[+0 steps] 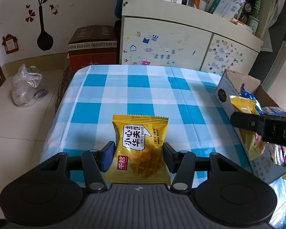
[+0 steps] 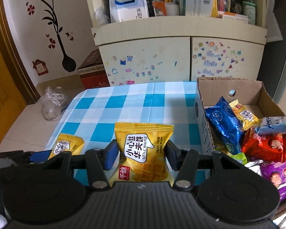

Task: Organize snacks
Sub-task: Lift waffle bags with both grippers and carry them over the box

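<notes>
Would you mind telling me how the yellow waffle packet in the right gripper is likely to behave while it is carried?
The yellow waffle packet is probably light: the right gripper holds it up by its sides alone. Its puffed foil looks soft, so it may dent or crumple under the pads. The glossy wrapper could be slippery, and the waffle pieces pictured on it are likely fragile.

Each camera sits on its own claw, up close, and looks forward and down over the checked surface [image 1: 124, 87]. Both views show the sticker cupboard [image 1: 162, 43] at the back and the cardboard box [image 2: 202, 114] on the right.
</notes>
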`<state>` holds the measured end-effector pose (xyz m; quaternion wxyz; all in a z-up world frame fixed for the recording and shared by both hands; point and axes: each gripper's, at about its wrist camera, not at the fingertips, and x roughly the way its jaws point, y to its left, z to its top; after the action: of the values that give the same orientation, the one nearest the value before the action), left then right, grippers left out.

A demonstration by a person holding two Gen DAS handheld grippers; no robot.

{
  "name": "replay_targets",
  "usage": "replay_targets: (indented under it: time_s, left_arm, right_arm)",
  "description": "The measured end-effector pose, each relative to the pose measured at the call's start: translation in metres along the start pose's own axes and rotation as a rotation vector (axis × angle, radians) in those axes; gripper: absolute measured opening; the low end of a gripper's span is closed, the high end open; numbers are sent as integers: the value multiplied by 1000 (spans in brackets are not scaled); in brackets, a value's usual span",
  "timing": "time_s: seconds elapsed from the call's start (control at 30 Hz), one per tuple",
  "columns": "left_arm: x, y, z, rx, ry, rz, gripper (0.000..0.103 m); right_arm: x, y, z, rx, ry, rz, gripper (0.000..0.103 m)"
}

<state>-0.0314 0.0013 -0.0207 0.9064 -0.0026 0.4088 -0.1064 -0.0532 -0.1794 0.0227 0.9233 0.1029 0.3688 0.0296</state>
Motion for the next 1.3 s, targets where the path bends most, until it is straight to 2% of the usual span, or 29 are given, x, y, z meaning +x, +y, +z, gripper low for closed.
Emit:
replay_targets:
  time_s: [0.47,0.83,1.17,1.3]
  left_arm:
    - [-29,-23,-5,-37,-32,-7,59]
    - [-46,-52,-7,7,-55,-11,59]
    - [-51,-89,-5,49,-62,-75,59]
    - [-52,-105,1,48,-65,-114,59]
  right_arm:
    - [-35,-14,1,29,-54,22,54]
    - [-67,-40,9,98,-115,46,54]
    - [-96,-74,18,170,-177,44,54]
    - [-115,-97,22,222,-229,37,54]
